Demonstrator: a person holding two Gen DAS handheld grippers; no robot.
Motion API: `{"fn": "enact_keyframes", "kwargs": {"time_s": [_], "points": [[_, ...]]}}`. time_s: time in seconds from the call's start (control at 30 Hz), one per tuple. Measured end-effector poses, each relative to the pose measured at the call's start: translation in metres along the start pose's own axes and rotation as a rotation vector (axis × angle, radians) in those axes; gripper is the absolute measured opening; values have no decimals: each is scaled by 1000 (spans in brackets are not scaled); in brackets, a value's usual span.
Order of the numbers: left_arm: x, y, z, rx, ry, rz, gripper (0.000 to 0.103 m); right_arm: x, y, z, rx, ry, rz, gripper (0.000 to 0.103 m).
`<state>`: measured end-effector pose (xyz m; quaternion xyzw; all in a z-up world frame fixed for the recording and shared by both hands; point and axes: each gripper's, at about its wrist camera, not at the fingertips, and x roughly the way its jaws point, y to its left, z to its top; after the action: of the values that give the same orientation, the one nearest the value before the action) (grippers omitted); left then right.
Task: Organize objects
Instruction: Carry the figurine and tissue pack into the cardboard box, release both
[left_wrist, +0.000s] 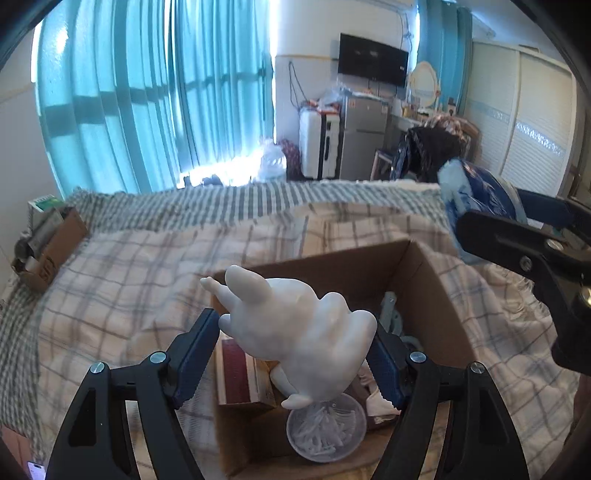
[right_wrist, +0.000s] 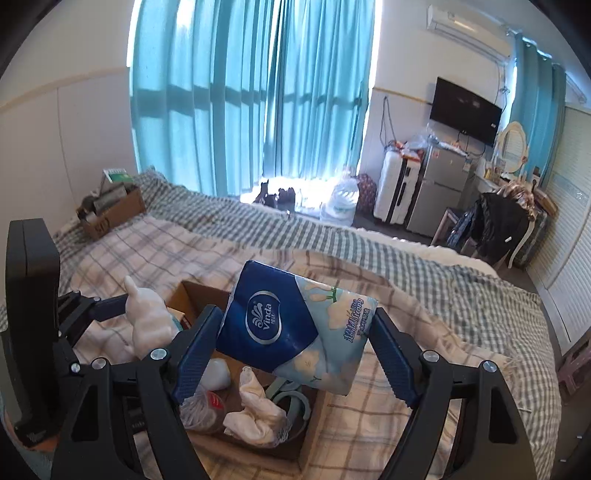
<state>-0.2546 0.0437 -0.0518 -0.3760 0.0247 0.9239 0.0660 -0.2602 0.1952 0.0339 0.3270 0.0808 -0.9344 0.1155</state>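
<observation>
My left gripper is shut on a white rabbit figurine, held tilted above an open cardboard box on the bed. My right gripper is shut on a blue and white pack of tissues, also held over the box. The box holds a round clear tub of white sticks, a red striped carton, crumpled white cloth and a pale green tape holder. The right gripper with the tissue pack shows at the right in the left wrist view; the figurine shows at the left in the right wrist view.
The bed is covered with a plaid blanket. A second small cardboard box with odds and ends sits at its far left corner. Beyond the bed stand teal curtains, a white suitcase, a small fridge and a chair with dark clothes.
</observation>
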Motion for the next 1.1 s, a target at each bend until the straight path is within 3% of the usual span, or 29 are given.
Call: {"fn": "enact_keyframes", "kwargs": {"time_s": [0.23, 0.37, 0.5, 0.6, 0.8, 0.9, 1.1], "points": [[36, -6, -12, 47, 31, -1, 78, 60, -9, -21, 19, 82, 31, 80], [40, -13, -15, 81, 9, 3, 78, 73, -18, -31, 51, 101, 60, 82], [37, -16, -14, 97, 13, -24, 87, 72, -22, -31, 69, 96, 42, 88], [23, -15, -11, 86, -18, -4, 98, 56, -23, -28, 72, 55, 17, 92], [-24, -10, 3, 56, -72, 8, 100, 2, -26, -13, 92, -4, -4, 94], [-66, -7, 12, 37, -142, 18, 102, -41, -25, -3, 82, -63, -26, 100], [-139, -4, 25, 17, -247, 39, 103, -135, -21, 8, 70, -190, -62, 103]]}}
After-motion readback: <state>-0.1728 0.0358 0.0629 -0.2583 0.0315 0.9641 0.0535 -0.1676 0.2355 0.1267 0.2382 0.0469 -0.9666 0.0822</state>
